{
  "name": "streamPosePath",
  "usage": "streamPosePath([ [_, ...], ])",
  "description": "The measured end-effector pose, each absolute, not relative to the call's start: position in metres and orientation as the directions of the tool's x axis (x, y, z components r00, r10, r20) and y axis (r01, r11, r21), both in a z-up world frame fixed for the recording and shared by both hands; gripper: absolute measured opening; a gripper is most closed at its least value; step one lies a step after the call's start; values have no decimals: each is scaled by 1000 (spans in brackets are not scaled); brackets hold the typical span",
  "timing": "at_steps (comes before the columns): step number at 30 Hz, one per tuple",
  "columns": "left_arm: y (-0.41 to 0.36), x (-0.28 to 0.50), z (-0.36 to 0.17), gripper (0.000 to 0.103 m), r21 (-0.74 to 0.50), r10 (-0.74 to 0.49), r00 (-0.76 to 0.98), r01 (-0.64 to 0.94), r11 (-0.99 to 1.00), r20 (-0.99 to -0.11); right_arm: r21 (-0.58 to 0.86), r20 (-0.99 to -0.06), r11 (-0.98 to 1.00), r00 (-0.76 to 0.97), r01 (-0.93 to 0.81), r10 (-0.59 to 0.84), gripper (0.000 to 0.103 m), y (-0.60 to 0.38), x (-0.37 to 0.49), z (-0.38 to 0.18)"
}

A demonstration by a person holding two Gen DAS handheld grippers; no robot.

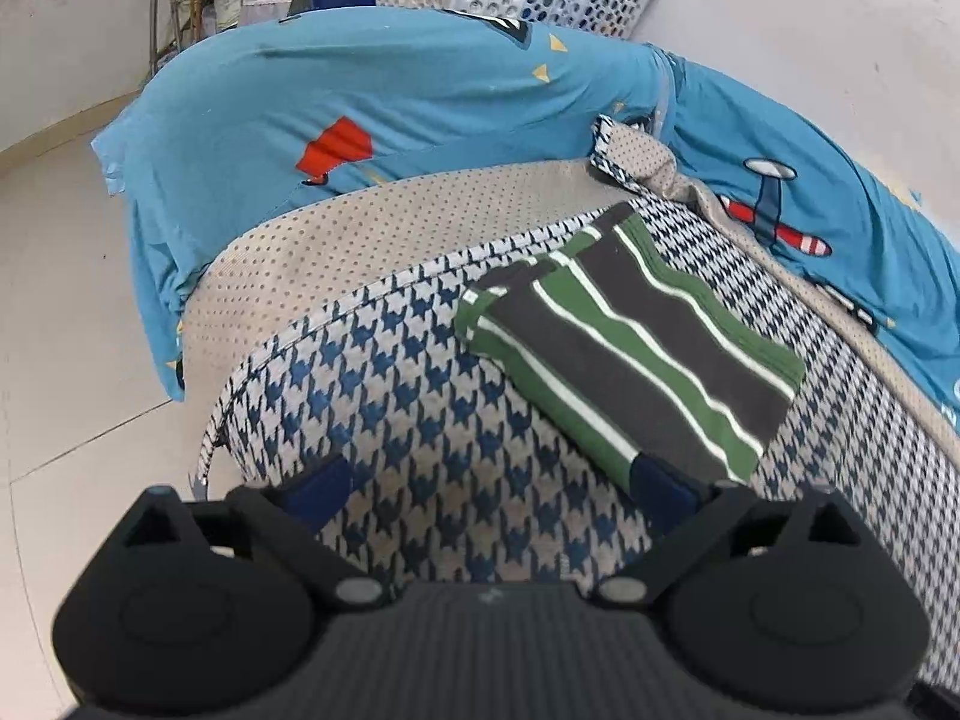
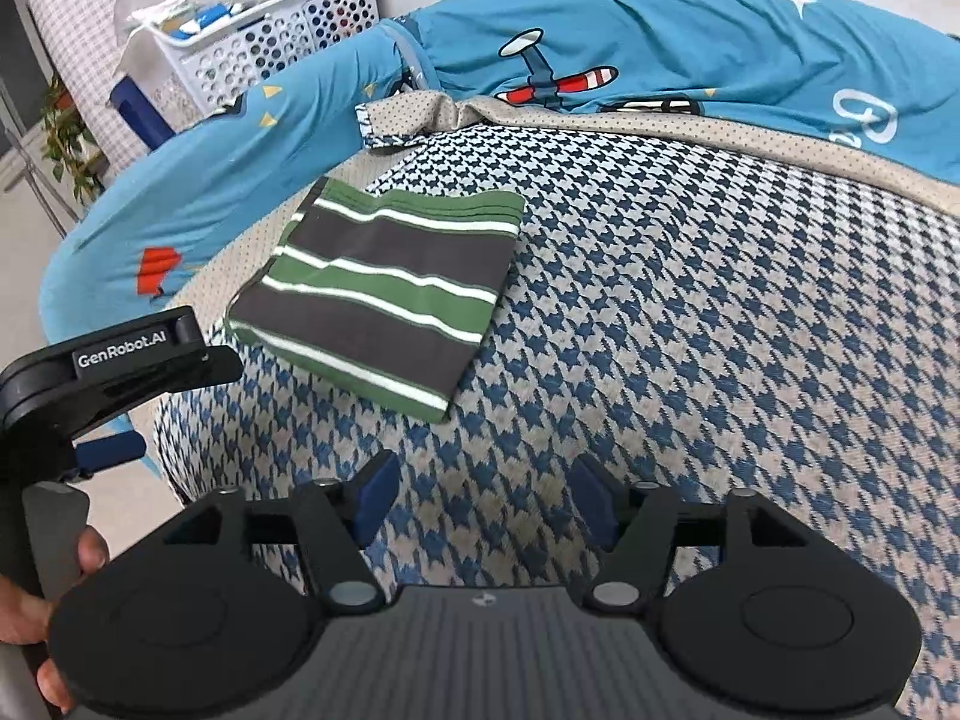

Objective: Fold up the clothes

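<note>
Tongs x2 (image 1: 489,495) (image 2: 483,495) apart, 1 folded garment (image 1: 636,348)

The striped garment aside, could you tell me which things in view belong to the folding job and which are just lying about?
Part of the job:
- striped garment, folded on the houndstooth blanket
- left gripper, open, empty
- right gripper, open, empty

Just lying about:
- blue aeroplane-print sheet
- white perforated basket
- potted plant

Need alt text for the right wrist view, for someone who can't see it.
A folded green, grey and white striped garment lies flat on a blue houndstooth blanket. The right gripper hangs open and empty over the blanket, the left gripper at far left.
</note>
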State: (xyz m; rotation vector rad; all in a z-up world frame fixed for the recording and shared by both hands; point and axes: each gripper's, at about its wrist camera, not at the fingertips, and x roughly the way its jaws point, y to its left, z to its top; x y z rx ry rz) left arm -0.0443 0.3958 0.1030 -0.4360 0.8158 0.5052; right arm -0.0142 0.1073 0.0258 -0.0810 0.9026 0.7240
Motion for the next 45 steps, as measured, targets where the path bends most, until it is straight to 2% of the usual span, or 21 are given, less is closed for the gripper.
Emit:
streamPosePath([
  [13, 368, -57, 103, 103, -89, 238, 565, -489, 868, -790, 234, -769, 802, 399, -550, 499, 80, 90, -21, 37],
  [21, 350, -67, 103, 103, -48, 218, 553, -427, 903, -804, 152, -811, 822, 407, -549, 421, 85, 89, -37, 35],
  [25, 338, -67, 102, 103, 2, 233, 549, -389, 921, -802, 130, -820, 819, 403, -559, 406, 85, 86, -45, 33],
  [32, 326, -62, 102, 103, 12, 229, 550, -369, 929, -803, 82, -830, 823, 419, -563, 369, 85, 78, -57, 29],
  [45, 308, -52, 97, 103, 69, 248, 549, -326, 943, -798, 109, -837, 846, 411, -521, 361, 86, 68, -50, 31],
])
